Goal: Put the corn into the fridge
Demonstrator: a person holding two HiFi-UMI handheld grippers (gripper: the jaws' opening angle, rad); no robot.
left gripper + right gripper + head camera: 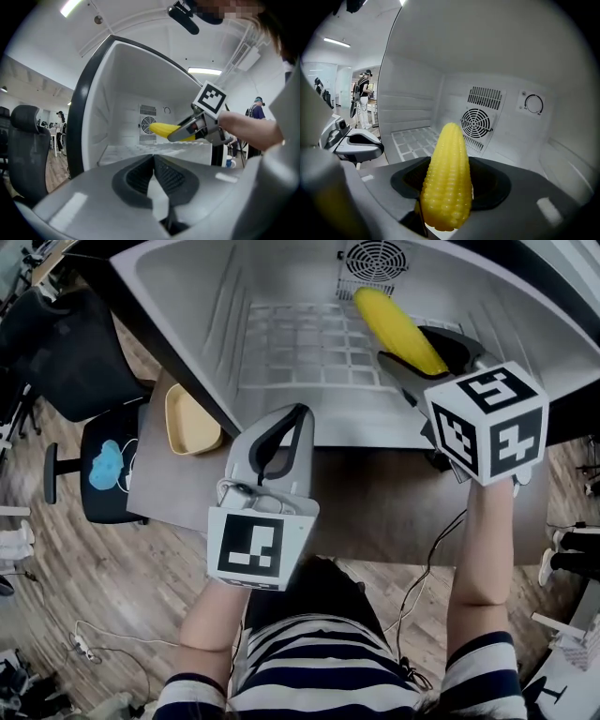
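**Corn held at the fridge mouth, one cob to place**

Corn [445, 180] fills the right tool [447, 187], whose jaws stand wide and clamp the cob's thick end. Its tip points at the fan grille [476, 123] on the back wall of the fridge [187, 296]. The head view shows the cob in the air, just in front of that grille and above the gridded floor [300, 343]. The left tool [281, 437] waits outside the opening, well back from the grille, with its jaws closed together on nothing.

The step in hand looks like the set-down. It would go best if the cob is lowered until its length lies on the gridded floor, short of the grille. The jaws should open only once the floor carries it, since a cob let go in the air may roll. The left tool is best kept out of the doorway.

Count: one corn cob, one fridge, one fan grille and two tools. One yellow dish [187, 423] sits on the tabletop [375, 502], outside the fridge and far from the grille.
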